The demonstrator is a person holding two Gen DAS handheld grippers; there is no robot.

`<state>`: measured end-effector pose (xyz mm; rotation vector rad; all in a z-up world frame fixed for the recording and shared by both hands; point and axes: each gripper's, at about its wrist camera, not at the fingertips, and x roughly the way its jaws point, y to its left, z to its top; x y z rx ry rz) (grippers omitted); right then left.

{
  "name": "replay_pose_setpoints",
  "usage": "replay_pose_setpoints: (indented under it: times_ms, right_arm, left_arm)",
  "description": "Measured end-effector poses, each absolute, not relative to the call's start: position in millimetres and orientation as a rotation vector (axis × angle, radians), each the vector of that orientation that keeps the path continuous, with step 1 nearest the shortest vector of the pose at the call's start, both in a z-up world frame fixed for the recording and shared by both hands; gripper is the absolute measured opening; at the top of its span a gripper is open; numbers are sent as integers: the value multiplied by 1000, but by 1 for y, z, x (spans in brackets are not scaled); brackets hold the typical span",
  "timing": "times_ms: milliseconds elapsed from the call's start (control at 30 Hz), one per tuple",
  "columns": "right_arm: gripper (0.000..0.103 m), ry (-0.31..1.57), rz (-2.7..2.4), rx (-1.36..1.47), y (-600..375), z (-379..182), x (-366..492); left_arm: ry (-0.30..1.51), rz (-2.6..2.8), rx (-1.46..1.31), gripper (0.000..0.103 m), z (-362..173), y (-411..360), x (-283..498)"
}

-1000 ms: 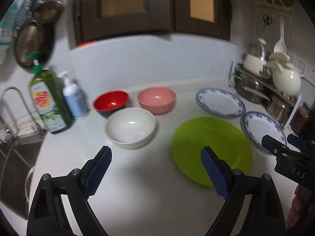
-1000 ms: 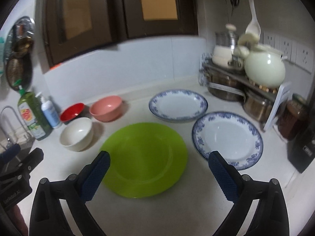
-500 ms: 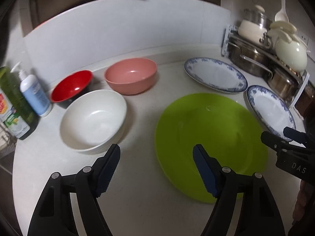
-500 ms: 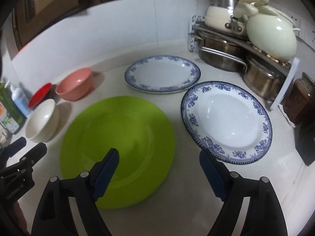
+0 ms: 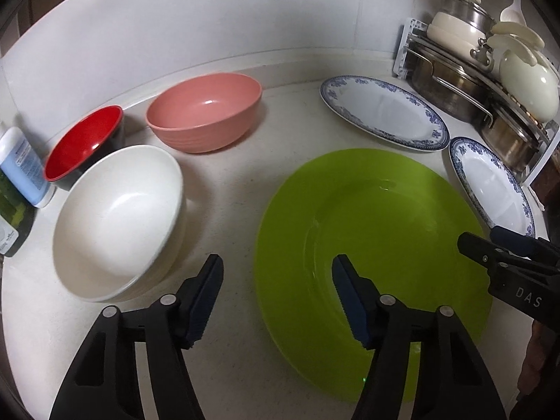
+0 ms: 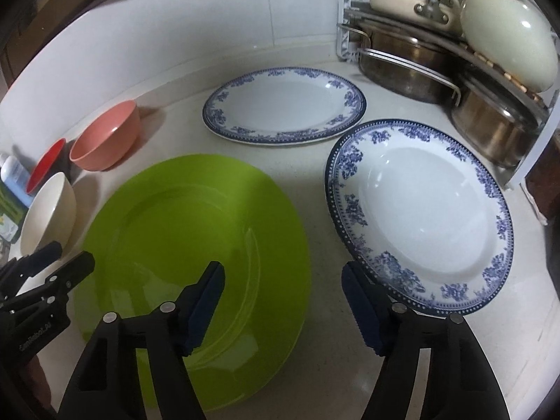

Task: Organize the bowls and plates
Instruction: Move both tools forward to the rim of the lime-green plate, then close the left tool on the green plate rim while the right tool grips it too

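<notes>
Nothing has yet been stacked on this kitchen bench (image 5: 245,161): three bowls and three plates each lie separately, so the sorting appears to be at its very start.

The left hand-held gripper (image 5: 276,292) hangs over the near left edge of the green plate (image 5: 367,262), its jaws about half apart and closing, one finger above the bare bench and the other over the plate, gripping nothing. The right hand-held gripper (image 6: 281,295) is likewise half open and closing, empty, with the strip of bench between the green plate (image 6: 196,245) and the nearer blue-rimmed plate (image 6: 420,217) showing between its fingers.

The white bowl (image 5: 115,220) sits at the left just beside the green plate; the red bowl (image 5: 84,141) and pink bowl (image 5: 204,115) stand behind it along the wall. A second blue-rimmed plate (image 5: 383,110) lies further back, its edge close to the nearer one's. Judging by the layout, all the gathering of bowls into one pile and plates into another is left to do.

The bench is pale, speckled stone set in a corner, backed by a plain white splashback (image 5: 210,17). A wire rack (image 6: 455,80) of steel pots and cream lidded cookware fills the right corner; a pale blue bottle (image 5: 21,168) and a green one stand at the far left.
</notes>
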<state>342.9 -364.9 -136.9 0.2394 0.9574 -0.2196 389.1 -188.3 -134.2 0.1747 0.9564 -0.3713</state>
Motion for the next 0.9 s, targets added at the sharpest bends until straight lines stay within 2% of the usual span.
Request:
replay_pose_setpoints:
  times_ms: [400, 600, 700, 900]
  right_arm:
    - [56, 993, -196, 244, -370, -146, 358]
    - [45, 1009, -187, 237, -369, -149, 362]
    - [41, 1020, -193, 224, -368, -151, 363]
    - [41, 1025, -194, 209, -367, -151, 364]
  left_arm:
    - [1013, -397, 158, 46, -145, -193, 400]
    - [1029, -397, 158, 37, -148, -194, 402]
    - [1029, -395, 160, 36, -148, -193, 402]
    - [1034, -384, 146, 35, -148, -192, 400]
